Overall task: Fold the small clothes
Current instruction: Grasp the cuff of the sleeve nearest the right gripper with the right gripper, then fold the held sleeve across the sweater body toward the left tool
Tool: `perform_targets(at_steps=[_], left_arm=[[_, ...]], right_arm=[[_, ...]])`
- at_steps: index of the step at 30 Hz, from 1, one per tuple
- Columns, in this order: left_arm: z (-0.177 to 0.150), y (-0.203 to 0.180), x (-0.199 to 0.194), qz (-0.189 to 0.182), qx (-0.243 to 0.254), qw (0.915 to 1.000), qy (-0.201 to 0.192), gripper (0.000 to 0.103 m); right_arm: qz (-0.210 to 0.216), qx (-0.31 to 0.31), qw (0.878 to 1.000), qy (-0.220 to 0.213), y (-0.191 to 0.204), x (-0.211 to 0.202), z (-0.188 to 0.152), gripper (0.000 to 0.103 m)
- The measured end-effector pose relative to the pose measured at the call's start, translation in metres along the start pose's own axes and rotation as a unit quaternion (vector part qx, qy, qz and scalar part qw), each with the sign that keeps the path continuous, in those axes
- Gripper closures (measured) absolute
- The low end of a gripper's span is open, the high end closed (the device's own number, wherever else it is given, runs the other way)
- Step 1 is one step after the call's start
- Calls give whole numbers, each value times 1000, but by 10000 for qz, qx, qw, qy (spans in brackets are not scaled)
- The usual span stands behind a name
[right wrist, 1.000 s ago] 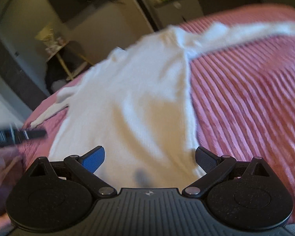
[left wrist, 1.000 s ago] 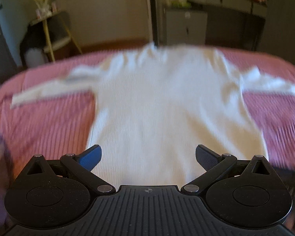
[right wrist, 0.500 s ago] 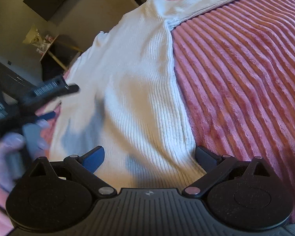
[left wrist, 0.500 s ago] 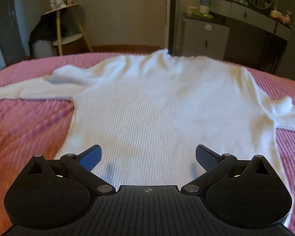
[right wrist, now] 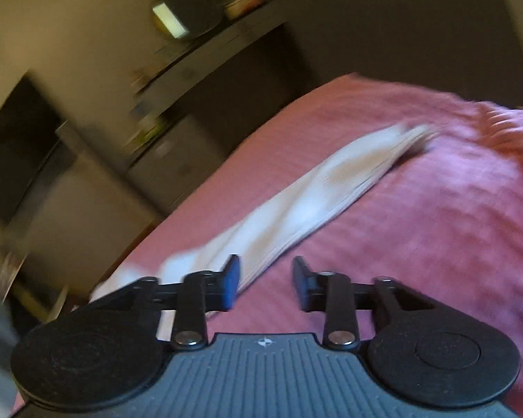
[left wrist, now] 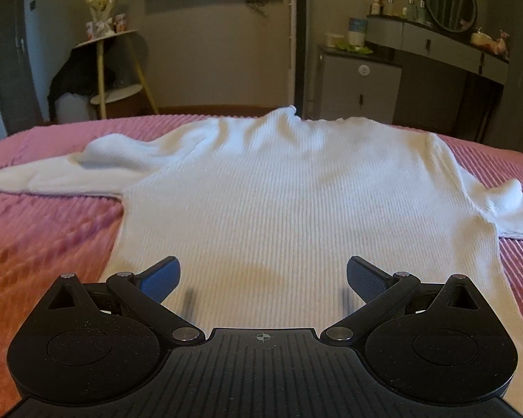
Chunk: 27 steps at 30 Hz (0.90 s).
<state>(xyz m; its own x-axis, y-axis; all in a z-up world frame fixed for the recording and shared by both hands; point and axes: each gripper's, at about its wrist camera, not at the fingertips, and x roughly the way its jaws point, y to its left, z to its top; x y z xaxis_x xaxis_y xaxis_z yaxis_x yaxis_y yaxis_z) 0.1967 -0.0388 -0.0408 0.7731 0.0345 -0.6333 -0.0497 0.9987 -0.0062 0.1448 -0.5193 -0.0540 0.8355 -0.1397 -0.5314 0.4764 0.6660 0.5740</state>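
Left tool (left wrist: 263,280) spread wide over sweater (left wrist: 296,202) hem | right tool (right wrist: 265,284) just narrowed, gripping nothing, beside sleeve (right wrist: 313,202)

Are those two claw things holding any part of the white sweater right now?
No. The left gripper hovers open over the sweater hem. The right gripper, jaws just narrowed, has only pink bedspread between them, beside a sleeve.

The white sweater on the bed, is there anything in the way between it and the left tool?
Nothing visible blocks it. The left tool hangs open right over the near hem of the white sweater, which lies spread flat on the pink blanket with nothing on top of it.
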Motion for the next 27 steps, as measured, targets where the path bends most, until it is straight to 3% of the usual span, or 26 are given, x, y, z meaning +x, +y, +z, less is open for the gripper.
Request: perform_targets(at_steps=[5,8,16,17,20,23,27], left_arm=[[0,2,9,-109,-199,9997,50,0],[-2,3,14,-75,-223,9997,117,0],[-4,10,23,-57,-297,9990,335,0],[-4,10,23,-19,-277,9991,312,0],[-2,11,26,8,-321,9988,357,0],[-1,13,31,-122,-379,9981,460,0],[-2,18,34,-76,-280,9980,558,0]], right_arm=[[-500,963,9938,-238,-46,30,22,91],[-484,1461,9874,-368,-72,36,29,88],[-477,1736,9826,-460,-82,58,43,89],[-524,1645,9838,-491,-79,58,44,96],[-566,1089,9902,-669,-54,44,48,96],[-444,46,9953,-861,-7,29,47,96],[18,-1503,9843,-929,74,12,23,96]])
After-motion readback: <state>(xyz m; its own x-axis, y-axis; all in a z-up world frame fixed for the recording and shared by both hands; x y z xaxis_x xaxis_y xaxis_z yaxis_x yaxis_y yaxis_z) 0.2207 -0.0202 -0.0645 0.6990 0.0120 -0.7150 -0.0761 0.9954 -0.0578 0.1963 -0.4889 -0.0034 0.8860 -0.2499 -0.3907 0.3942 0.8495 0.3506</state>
